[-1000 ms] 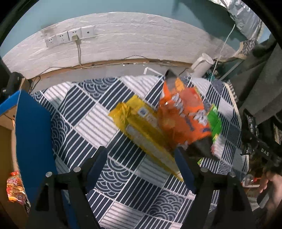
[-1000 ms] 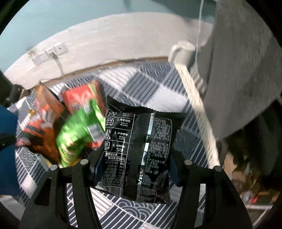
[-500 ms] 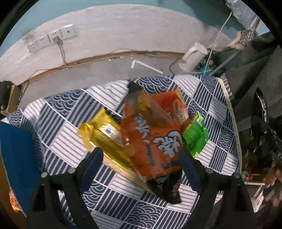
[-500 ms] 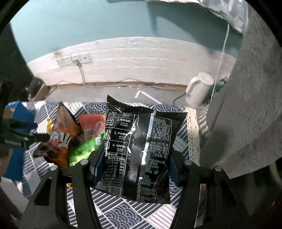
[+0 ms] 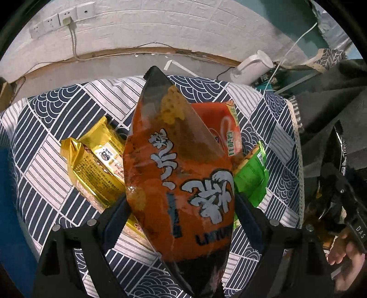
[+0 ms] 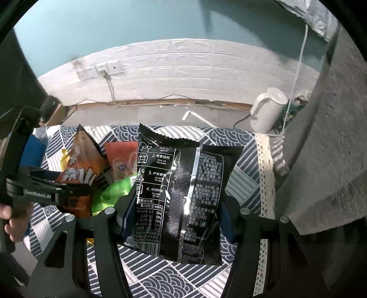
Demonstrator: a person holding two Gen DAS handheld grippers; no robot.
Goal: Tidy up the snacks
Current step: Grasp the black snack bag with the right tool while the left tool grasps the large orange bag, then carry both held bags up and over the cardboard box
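A tall orange snack bag [image 5: 179, 174] stands tilted on the patterned tablecloth [image 5: 57, 128]. It leans over a gold packet [image 5: 96, 165], a red packet [image 5: 220, 123] and a green packet [image 5: 251, 181]. My left gripper [image 5: 180, 213] is open wide and straddles the orange bag's lower part, a finger close at each side edge. In the right wrist view my right gripper [image 6: 176, 217] is shut on a black snack bag [image 6: 181, 188], held above the cloth to the right of the pile. The left gripper's body [image 6: 45, 192] shows there beside the orange bag [image 6: 80, 165].
A white kettle [image 6: 268, 112] stands on the floor beyond the table's far right corner, its cord running up. Grey fabric [image 6: 332, 137] hangs along the right side. A blue surface [image 5: 9, 206] borders the table on the left. Wall sockets [image 5: 62, 18] sit behind.
My left gripper has come down over the orange bag, which now fills the space between its fingers. The right gripper has tipped up and shifted, with the black bag unchanged in its grip.
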